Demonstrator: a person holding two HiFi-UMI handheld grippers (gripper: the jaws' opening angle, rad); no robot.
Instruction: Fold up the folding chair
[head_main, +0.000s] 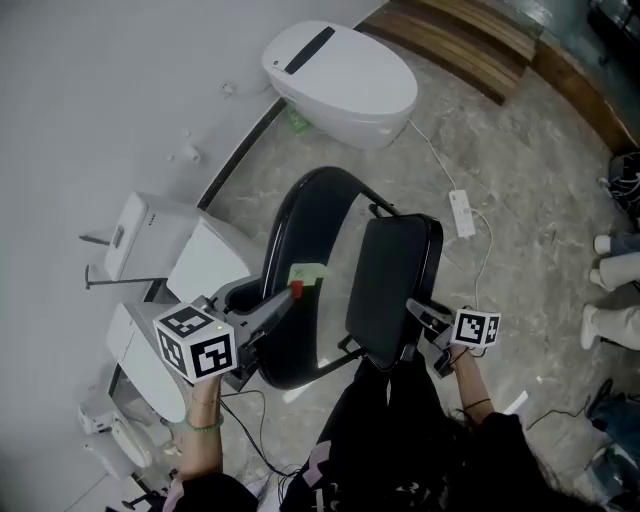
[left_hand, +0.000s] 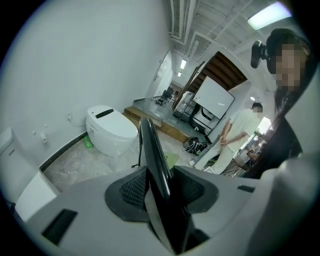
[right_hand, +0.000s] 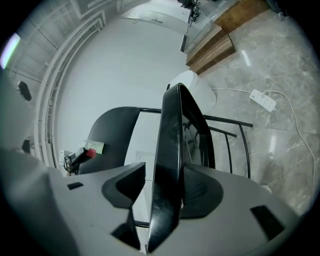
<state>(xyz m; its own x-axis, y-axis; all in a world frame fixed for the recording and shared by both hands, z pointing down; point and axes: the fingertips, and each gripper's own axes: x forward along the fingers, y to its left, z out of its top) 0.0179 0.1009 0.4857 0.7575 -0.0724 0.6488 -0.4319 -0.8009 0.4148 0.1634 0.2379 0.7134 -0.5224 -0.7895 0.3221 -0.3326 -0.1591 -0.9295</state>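
A black folding chair stands half folded on the marble floor, its curved backrest (head_main: 310, 250) to the left and its seat panel (head_main: 390, 270) tipped up steeply beside it. My left gripper (head_main: 285, 300) is shut on the backrest's edge (left_hand: 152, 150); both pads (left_hand: 131, 190) press the panel in the left gripper view (left_hand: 160, 187). My right gripper (head_main: 415, 315) straddles the seat's edge (right_hand: 172, 130). In the right gripper view (right_hand: 165, 185) the right pad touches the seat, while a narrow gap shows at the left pad (right_hand: 132, 182). A green label (head_main: 308, 272) sits on the backrest.
A white toilet (head_main: 345, 70) stands by the wall beyond the chair, and another white fixture (head_main: 195, 260) is at the left. A power strip (head_main: 462, 213) with its cable lies on the floor to the right. A wooden step (head_main: 470, 35) runs behind. A person (left_hand: 235, 135) stands nearby.
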